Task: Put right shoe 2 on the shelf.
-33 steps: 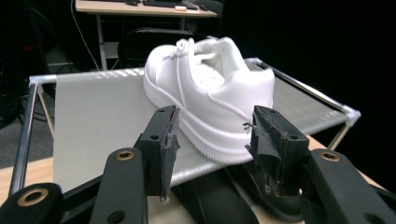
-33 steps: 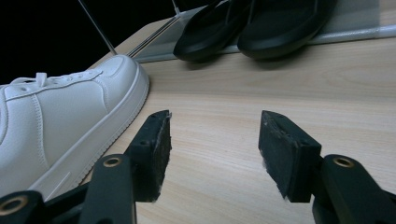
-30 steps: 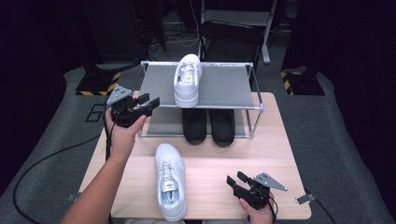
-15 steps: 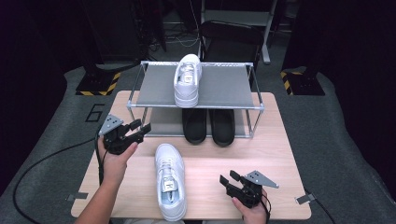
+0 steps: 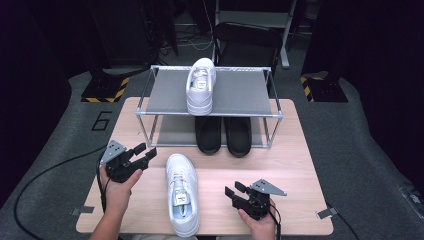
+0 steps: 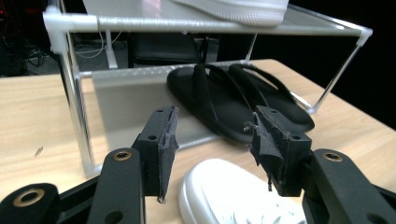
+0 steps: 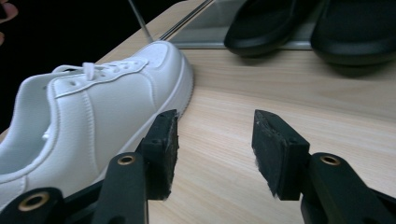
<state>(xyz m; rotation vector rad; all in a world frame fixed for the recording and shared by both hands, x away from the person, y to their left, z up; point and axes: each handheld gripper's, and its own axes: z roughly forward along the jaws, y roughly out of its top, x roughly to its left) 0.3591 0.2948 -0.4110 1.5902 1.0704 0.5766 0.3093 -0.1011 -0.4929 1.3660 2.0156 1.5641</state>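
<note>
A white lace-up sneaker [image 5: 182, 194] lies upright on the table, toe toward the rack.

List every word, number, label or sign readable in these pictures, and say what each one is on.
"6": a large dark numeral on the grey floor, left of the wooden table.
Tongue label of the white sneaker on the table: dark marks, too small and blurred to read.
Tongue label of the white sneaker on the rack's top shelf: likewise unreadable.
Yellow and black hazard stripes on the floor: a marking, no text.

Two white sneakers [image 5: 182, 192], two black sandals [image 5: 222, 134]
</note>
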